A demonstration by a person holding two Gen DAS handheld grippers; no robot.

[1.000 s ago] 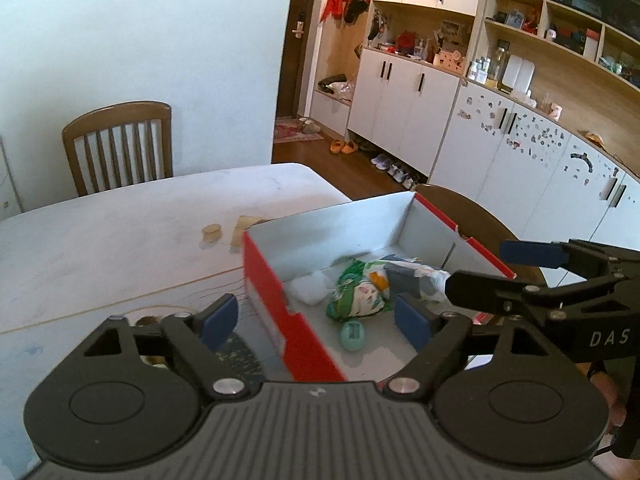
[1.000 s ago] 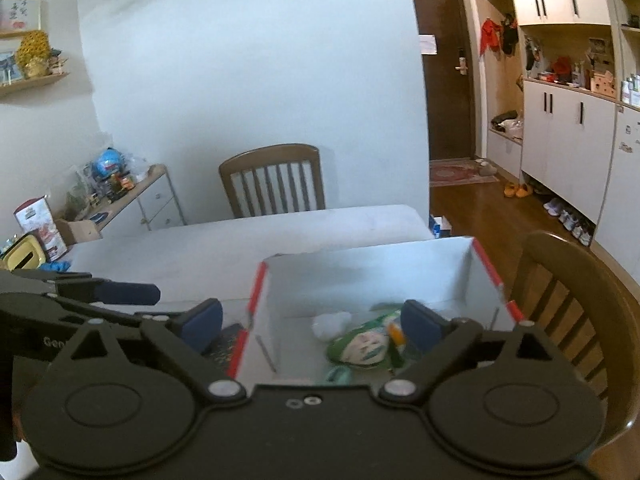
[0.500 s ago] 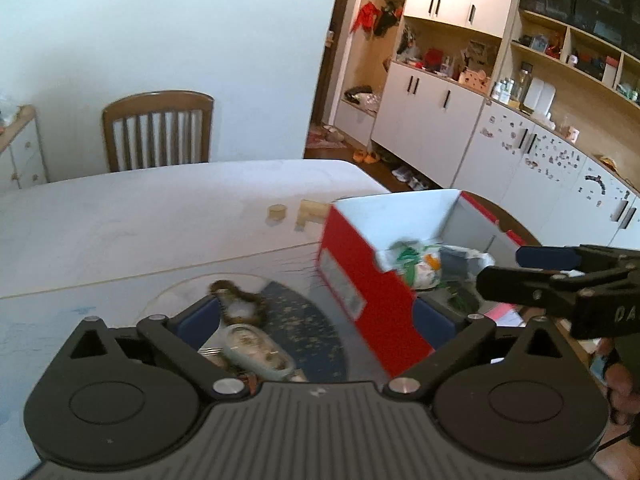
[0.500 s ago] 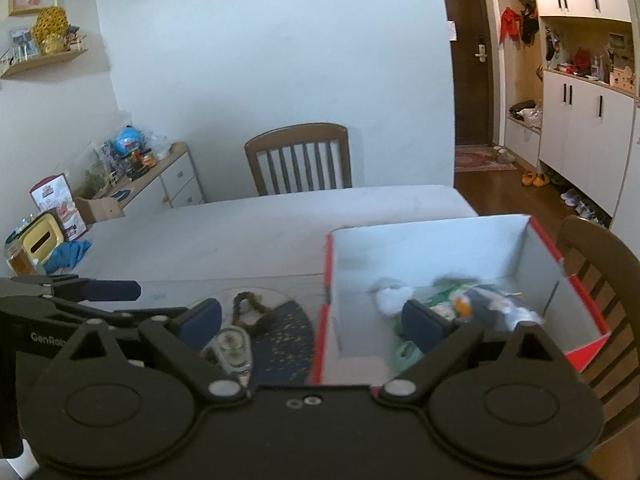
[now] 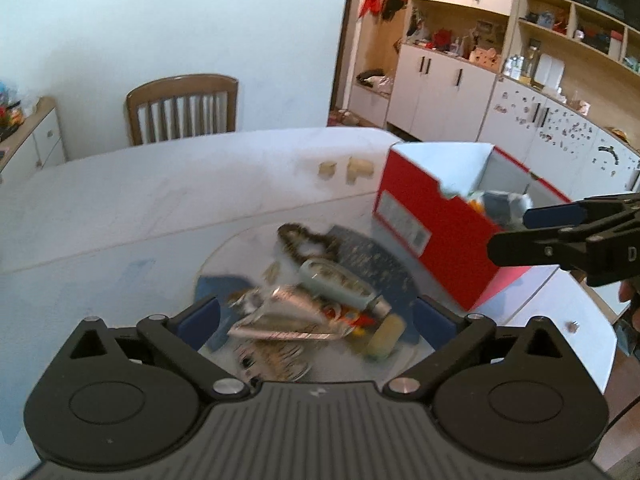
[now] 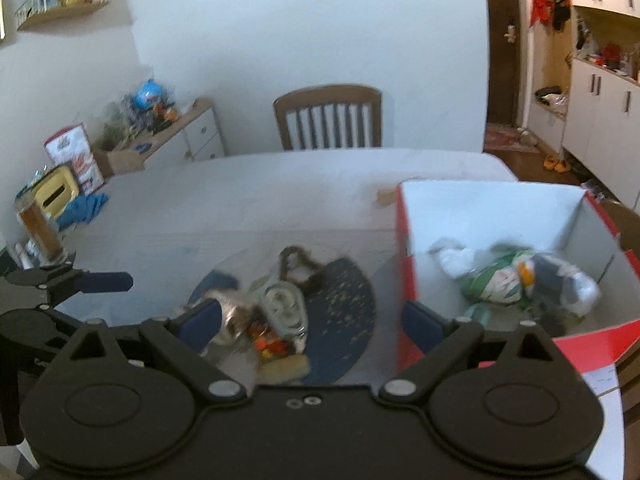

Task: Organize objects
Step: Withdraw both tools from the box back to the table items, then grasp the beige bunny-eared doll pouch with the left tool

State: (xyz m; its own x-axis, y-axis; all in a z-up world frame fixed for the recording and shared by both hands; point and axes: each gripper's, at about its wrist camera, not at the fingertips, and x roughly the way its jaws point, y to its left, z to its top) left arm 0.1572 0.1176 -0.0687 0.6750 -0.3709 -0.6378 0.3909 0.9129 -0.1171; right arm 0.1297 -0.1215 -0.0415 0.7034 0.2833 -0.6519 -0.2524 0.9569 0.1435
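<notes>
A pile of small things lies on a round dark-blue mat (image 5: 376, 256) on the table. It holds a silver foil packet (image 5: 280, 316), a pale green bottle-shaped item (image 5: 340, 284), a brown beaded ring (image 5: 300, 236) and a yellow piece (image 5: 384, 336). My left gripper (image 5: 316, 320) hangs open just above the pile, nothing between its pads. My right gripper (image 6: 312, 322) is open too, one finger over the pile, the other at the red box (image 6: 404, 240). Inside the box are a green-white packet (image 6: 496, 284) and a white wad (image 6: 452, 260). The views are blurred.
Two tan bits (image 5: 348, 168) lie on the white table (image 5: 160, 200) behind the box. A wooden chair (image 6: 328, 120) stands at the far side, another at the right. A glass of brown drink (image 6: 38, 228) and a yellow box (image 6: 56, 192) sit at the left edge.
Both grippers have swung left and down, from over the red box to over the pile on the mat. The left gripper's jaws have spread a little wider.
</notes>
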